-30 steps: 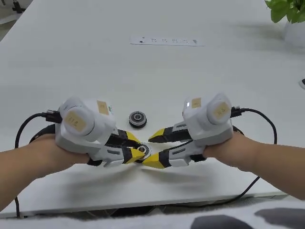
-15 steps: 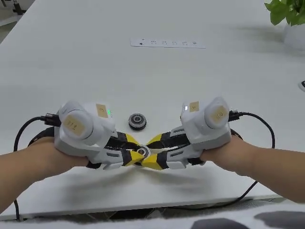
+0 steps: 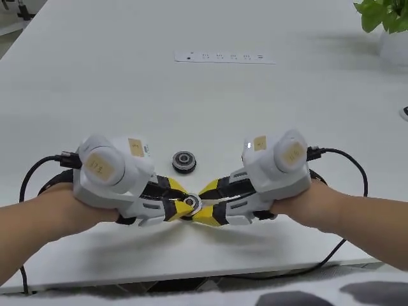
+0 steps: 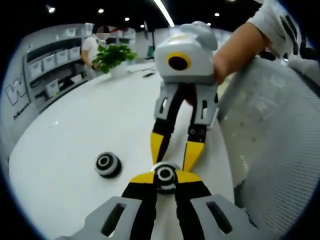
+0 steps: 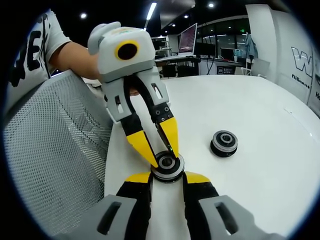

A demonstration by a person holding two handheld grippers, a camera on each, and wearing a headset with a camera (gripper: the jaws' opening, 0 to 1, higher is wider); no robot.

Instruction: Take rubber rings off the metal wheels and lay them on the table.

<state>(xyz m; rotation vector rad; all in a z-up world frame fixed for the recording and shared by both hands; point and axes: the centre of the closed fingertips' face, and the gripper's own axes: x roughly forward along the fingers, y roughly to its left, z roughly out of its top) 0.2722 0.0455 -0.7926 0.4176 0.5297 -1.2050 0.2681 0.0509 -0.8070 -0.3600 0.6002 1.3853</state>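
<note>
Slippage worries me: left fingers (image 4: 144, 178) and right fingers (image 5: 196, 177) both clamp one wheel (image 5: 167, 166) by the near bench (image 3: 127, 83) edge; a jerky pull could drop it.

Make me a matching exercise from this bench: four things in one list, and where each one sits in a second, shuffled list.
Things
1. nearer wheel
2. farther wheel
3. power strip
4. plant

Places
A. at the far right of the table
B. lying free on the table, just beyond the gripper tips
C. clamped between the left gripper and the right gripper
D. flat on the far middle of the table

Pairs: 1-C, 2-B, 3-D, 4-A
</note>
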